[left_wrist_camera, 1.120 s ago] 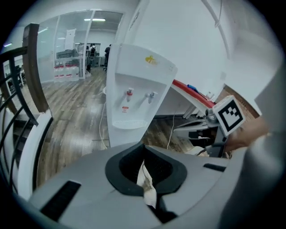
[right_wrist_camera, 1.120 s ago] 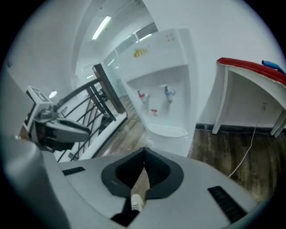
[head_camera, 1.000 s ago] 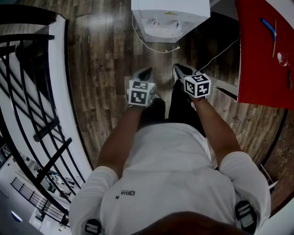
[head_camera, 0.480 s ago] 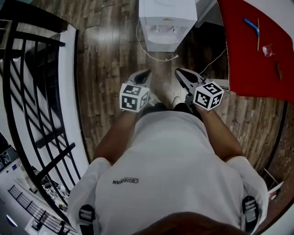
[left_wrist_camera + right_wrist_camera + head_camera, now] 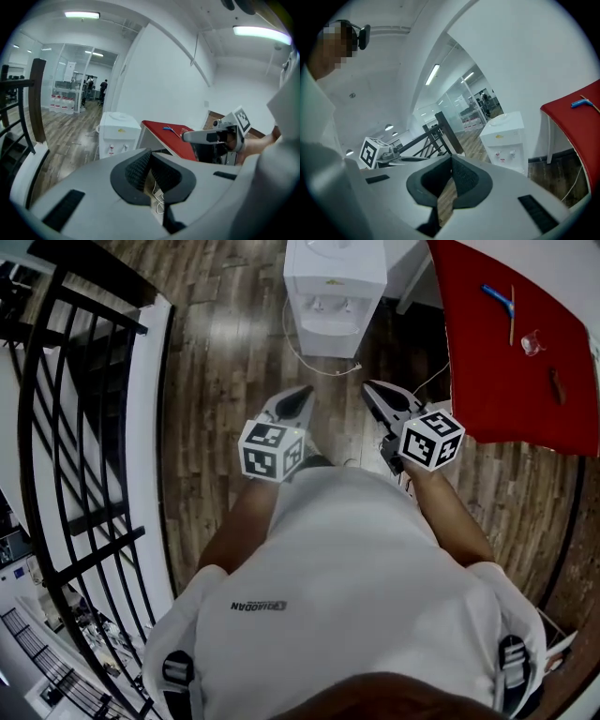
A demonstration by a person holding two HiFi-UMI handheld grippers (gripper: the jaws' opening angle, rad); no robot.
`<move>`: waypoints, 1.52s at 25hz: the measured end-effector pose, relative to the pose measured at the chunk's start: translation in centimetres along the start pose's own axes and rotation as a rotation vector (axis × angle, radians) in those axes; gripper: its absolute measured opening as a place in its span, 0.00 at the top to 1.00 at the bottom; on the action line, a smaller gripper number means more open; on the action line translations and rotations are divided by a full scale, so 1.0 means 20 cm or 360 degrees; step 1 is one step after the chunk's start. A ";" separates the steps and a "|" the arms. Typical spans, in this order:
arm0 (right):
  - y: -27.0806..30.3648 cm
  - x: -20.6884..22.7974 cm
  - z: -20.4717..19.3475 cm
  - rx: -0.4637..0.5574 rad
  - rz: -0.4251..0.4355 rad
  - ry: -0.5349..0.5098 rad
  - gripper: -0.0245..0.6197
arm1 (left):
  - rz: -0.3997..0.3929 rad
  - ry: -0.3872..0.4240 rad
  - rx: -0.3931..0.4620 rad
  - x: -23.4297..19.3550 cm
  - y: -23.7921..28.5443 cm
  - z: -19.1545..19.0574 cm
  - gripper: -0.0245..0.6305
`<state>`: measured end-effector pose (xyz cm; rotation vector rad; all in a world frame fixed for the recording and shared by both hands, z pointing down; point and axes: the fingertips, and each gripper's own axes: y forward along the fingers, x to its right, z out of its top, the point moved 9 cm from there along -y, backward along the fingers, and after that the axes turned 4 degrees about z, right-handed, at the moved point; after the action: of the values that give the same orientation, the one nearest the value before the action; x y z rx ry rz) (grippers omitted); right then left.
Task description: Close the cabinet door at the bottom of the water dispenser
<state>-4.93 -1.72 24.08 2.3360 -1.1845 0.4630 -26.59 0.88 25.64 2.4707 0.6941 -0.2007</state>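
My left gripper (image 5: 298, 399) and right gripper (image 5: 377, 392) are pressed together, empty, far from the water dispenser (image 5: 335, 282). Going low for its door, I may snag the white cord (image 5: 298, 351).

Dark wood-plank floor (image 5: 225, 352) runs between a black metal railing (image 5: 449, 132) at left and a red table (image 5: 487, 381) at right. White walls (image 5: 159, 79), a far glass partition (image 5: 70, 79) and ceiling strip lights (image 5: 82, 15) enclose the room.

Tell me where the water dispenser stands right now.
The water dispenser stands at the top centre of the head view on the wooden floor, just left of the red table, with a white cable at its foot.
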 end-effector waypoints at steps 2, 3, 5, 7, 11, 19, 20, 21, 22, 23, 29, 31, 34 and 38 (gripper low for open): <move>-0.09 -0.04 0.00 0.0063 0.0000 -0.0004 0.93 | -0.0002 0.0028 0.0039 0.09 -0.06 0.01 0.97; -0.14 -0.06 0.01 0.0093 0.0002 -0.0019 0.93 | -0.0006 0.0042 0.0056 0.14 -0.08 0.01 0.97; -0.23 -0.10 0.00 0.0143 0.0000 -0.0059 0.93 | -0.0008 0.0048 0.0088 0.21 -0.13 0.01 0.97; -0.31 -0.14 -0.02 0.0187 -0.0002 -0.0085 0.93 | -0.0001 0.0035 0.0120 0.27 -0.18 -0.01 0.97; -0.41 -0.19 -0.05 0.0235 0.0006 -0.0109 0.93 | -0.0006 0.0049 0.0136 0.36 -0.23 -0.03 0.97; -0.46 -0.33 -0.10 0.0247 -0.0144 -0.0120 0.93 | -0.0093 0.0087 0.0109 0.39 -0.29 0.03 0.97; -0.45 -0.34 -0.10 0.0249 -0.0173 -0.0126 0.93 | -0.0100 0.0122 0.0103 0.38 -0.30 0.05 0.97; -0.45 -0.35 -0.10 0.0250 -0.0200 -0.0133 0.93 | -0.0108 0.0159 0.0100 0.37 -0.30 0.06 0.97; -0.44 -0.36 -0.10 0.0251 -0.0222 -0.0139 0.93 | -0.0114 0.0194 0.0101 0.35 -0.31 0.07 0.97; -0.43 -0.37 -0.10 0.0254 -0.0240 -0.0144 0.93 | -0.0117 0.0225 0.0100 0.33 -0.31 0.08 0.97; -0.33 -0.41 -0.13 0.0262 -0.0315 -0.0140 0.93 | -0.0134 0.0270 0.0043 0.17 -0.29 0.07 0.97; -0.30 -0.42 -0.15 0.0241 -0.0334 -0.0140 0.93 | -0.0148 0.0278 0.0053 0.14 -0.30 0.07 0.97; -0.28 -0.41 -0.15 0.0230 -0.0363 -0.0127 0.93 | -0.0175 0.0300 0.0063 0.13 -0.31 0.08 0.97; -0.25 -0.38 -0.14 0.0220 -0.0417 -0.0150 0.93 | -0.0203 0.0312 0.0083 0.11 -0.30 0.12 0.97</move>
<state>-5.37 7.43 21.33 2.6111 -0.8923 0.3556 -27.76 4.75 20.23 2.5200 0.9416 -0.0246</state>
